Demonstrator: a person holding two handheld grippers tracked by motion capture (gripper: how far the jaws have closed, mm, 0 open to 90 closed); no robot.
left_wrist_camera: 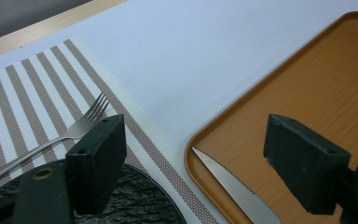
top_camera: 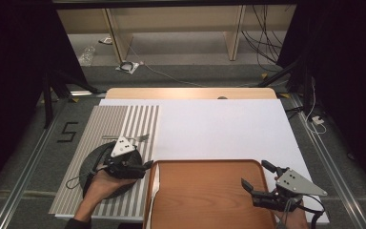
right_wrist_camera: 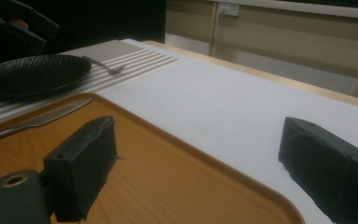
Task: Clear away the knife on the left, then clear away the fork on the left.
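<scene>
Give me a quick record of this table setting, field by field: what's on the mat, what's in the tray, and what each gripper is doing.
mat: striped mat at the table's left, on a white sheet
plate: black plate on the mat
fork: fork on the mat beside the plate
tray: wooden tray at the near edge
knife: knife in the tray at its left rim
left gripper: left gripper open, empty, over the plate
right gripper: right gripper open, empty, over the tray's right edge

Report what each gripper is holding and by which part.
Nothing is held: the left gripper and the right gripper are both open, with nothing between their jaws.
</scene>
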